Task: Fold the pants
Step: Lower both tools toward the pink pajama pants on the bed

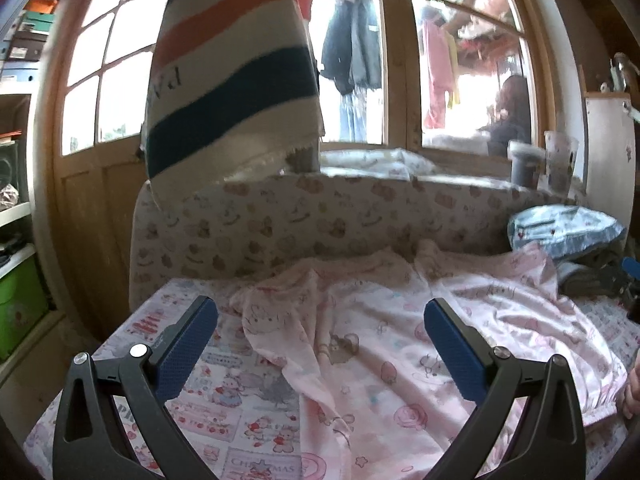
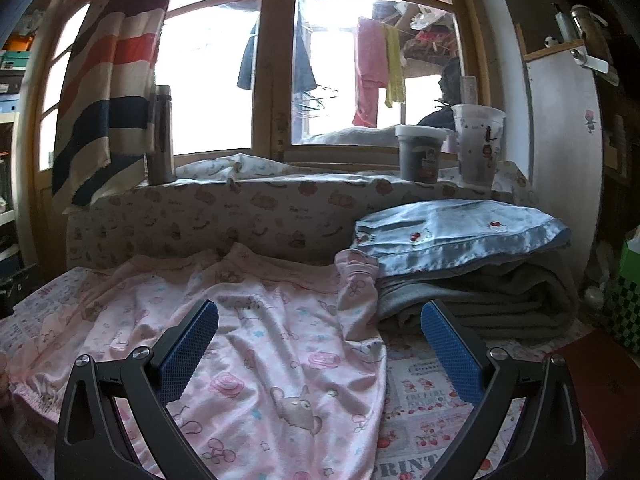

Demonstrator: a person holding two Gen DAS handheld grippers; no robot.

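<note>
- Bed (image 2: 420,396): printed sheet, bare strip showing on both sides of the work. A patterned bolster (image 2: 248,216) runs along the far edge under the window.
- Pants (image 2: 280,344): pink, printed, spread across the middle of the bed, rumpled, not yet folded as far as you can judge. The elastic waistband (image 1: 600,396) lies toward your left gripper's right-hand side; one leg end (image 2: 356,272) rides up against the folded stack.
- Stack (image 2: 472,296): grey blanket with a blue satin piece on top, touching that leg end. Risk: if you drag the leg, the stack may shift or the cuff may snag under it.
- Striped towel (image 1: 236,68): hangs from above, over the bolster's left end. It is clear of the pants now; a high lift on that side could brush it.
- Cups and flask on the ledge (image 2: 478,144): well behind the work. Only a long throw of cloth would reach them.
- Left gripper (image 1: 320,344): spread wide, holding nothing, poised over the left leg's creased edge.
- Right gripper (image 2: 320,344): likewise wide apart and empty, above the pants' right half.
- Main hazard: the cloth is thin and wrinkled, so a pinch may take only one layer or catch the sheet beneath. Grab both layers at an edge, or the fold will come out skewed.
- Fingertips (image 1: 634,390) show at the waistband's edge; mind them.
</note>
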